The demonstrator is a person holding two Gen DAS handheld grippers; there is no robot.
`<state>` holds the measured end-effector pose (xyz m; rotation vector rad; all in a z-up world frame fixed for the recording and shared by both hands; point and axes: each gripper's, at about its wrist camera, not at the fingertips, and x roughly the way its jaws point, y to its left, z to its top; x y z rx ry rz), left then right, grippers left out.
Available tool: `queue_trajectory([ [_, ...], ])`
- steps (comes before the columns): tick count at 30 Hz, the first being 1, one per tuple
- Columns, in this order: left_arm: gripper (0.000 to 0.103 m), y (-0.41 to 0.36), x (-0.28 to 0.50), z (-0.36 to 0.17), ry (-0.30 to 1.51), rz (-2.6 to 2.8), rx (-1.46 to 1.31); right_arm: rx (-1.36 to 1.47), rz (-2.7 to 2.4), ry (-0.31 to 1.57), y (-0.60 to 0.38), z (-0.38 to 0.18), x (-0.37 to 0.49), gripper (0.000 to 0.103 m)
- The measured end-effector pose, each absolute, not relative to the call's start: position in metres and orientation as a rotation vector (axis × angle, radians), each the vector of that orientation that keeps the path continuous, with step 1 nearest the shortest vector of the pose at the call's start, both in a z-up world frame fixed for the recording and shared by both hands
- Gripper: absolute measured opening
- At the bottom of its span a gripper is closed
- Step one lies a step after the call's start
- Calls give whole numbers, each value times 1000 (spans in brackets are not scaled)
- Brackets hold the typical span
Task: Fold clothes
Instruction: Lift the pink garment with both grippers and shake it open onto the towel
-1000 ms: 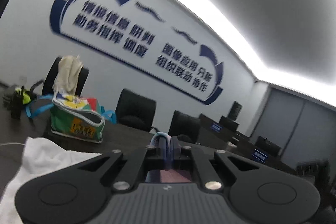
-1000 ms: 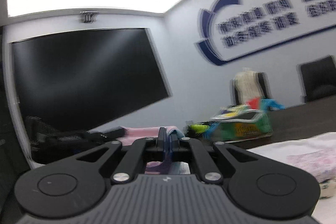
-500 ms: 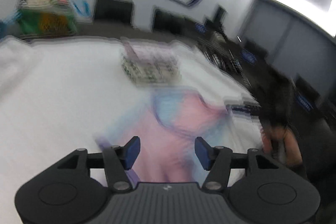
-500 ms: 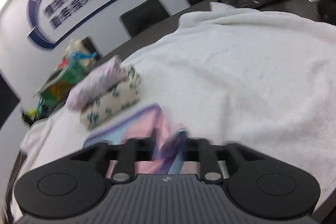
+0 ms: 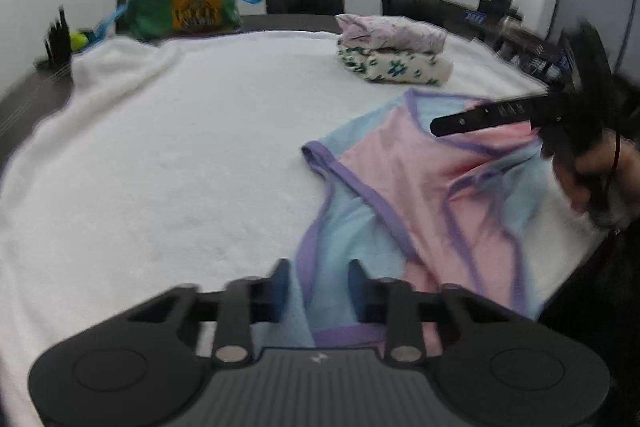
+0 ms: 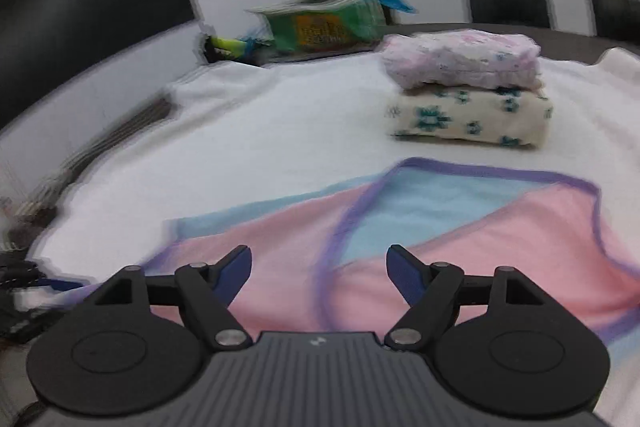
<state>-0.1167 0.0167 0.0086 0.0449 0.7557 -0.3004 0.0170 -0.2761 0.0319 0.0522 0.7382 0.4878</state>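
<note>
Clothes to be folded: one pink and blue garment (image 5: 404,187) with purple trim is lying spread and rumpled on the white towel (image 5: 180,155) covering the table, near its front edge. Since a second ago both tools are coming down from facing the wall and ceiling to hanging over this garment. The left gripper (image 5: 316,283) is closing, with the garment's purple-edged side between its jaws, pads not yet pressing. The right gripper (image 6: 319,269) is standing wide and narrowing, above the pink panel, holding nothing. Judged: laying-out is finishing; folding is starting. Two folded pieces (image 6: 464,91) are sitting stacked behind. A green bag (image 5: 180,13) beyond the towel is holding pale items, unidentifiable.
</note>
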Motion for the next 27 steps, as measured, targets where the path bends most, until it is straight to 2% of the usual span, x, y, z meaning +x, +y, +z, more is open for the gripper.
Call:
queue_trajectory([
  [1,8,14,-116,10,754,-296,62,75,514,764,-274,26,25,44],
  [2,2,16,-112,10,765,-311,37,110,572,789,-272,23,31,38],
  [6,1,26,-90,15,787,-320,-10,139,621,814,-262,22,47,2],
  [11,2,47,-16,52,692,-214,-62,230,402,656,-277,45,72,2],
  [14,24,45,21,64,682,-128,-90,267,282,649,-289,45,95,7],
  [16,34,42,10,74,640,-134,-62,282,314,675,-299,49,93,12],
  [17,54,42,-5,78,605,-146,-51,267,345,649,-309,54,80,17],
  [18,70,45,-25,78,577,-161,-48,249,373,618,-321,60,64,41],
  [19,74,47,-45,77,551,-177,-45,207,370,590,-335,63,49,62],
  [20,75,46,-62,75,553,-235,-38,152,352,563,-350,65,30,65],
  [22,74,41,-92,67,571,-372,-32,64,333,574,-375,63,-2,66],
  [27,70,-16,-86,43,682,-572,-99,220,393,693,-409,45,-22,65],
])
